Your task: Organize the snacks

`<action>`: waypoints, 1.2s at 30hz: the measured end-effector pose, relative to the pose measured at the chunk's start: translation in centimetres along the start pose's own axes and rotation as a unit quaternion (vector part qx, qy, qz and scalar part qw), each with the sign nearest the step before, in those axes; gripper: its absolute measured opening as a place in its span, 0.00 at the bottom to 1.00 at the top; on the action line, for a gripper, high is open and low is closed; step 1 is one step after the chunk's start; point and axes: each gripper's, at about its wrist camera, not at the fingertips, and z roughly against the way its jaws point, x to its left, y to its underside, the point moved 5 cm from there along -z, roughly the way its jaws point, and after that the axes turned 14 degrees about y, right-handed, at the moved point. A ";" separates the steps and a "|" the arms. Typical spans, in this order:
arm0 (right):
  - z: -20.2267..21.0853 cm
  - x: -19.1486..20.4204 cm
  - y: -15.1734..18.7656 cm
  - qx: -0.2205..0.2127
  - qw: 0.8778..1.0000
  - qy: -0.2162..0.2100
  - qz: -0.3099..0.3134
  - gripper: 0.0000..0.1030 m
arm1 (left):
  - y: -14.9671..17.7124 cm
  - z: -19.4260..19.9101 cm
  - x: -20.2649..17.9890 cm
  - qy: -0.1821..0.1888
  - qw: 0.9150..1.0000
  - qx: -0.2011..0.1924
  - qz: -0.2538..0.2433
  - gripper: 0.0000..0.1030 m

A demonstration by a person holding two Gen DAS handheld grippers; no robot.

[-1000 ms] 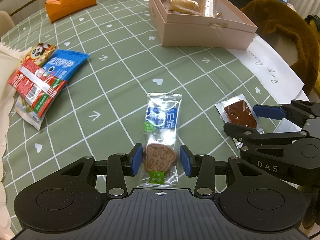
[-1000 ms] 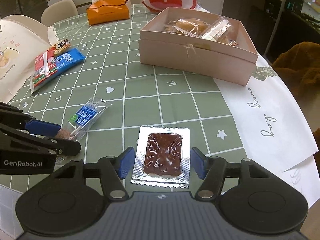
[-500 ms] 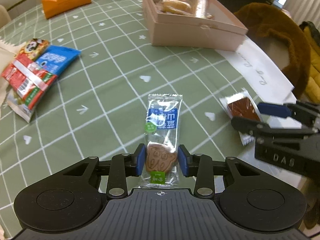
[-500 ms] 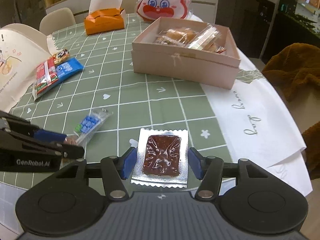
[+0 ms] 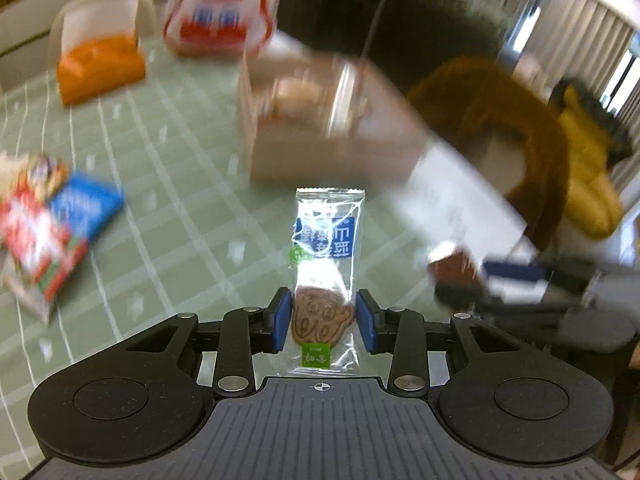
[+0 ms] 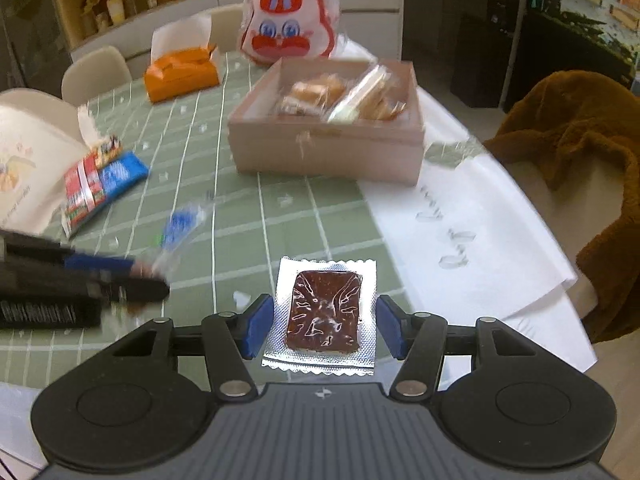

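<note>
Tools both loaded, both off the surface. Left tool [image 5: 323, 322] is clamped on the lower end of a clear cookie packet [image 5: 326, 276]; the packet sticks out forward, lifted toward the box [image 5: 320, 148]. Right tool [image 6: 326, 328] is clenched on the sides of a foil brownie pack [image 6: 323, 312], held level in front of the box [image 6: 326, 152].

Step in hand, as judged: carrying both snacks to the open box, which already holds wrapped pastries [image 6: 340, 96]. Left view is blurred, so its exact gap to the box cannot be told.

Next move calls for: bring each tool over the box rim, one after the other to avoid a clash, then release above the pastries. Other snack packs [image 6: 100, 180] lie left of the box, not yet sorted.
</note>
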 end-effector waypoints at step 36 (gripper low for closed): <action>-10.5 2.8 -3.5 0.112 0.989 0.027 -0.090 0.79 | 3.1 -0.2 6.5 -0.074 0.989 0.035 0.121 0.39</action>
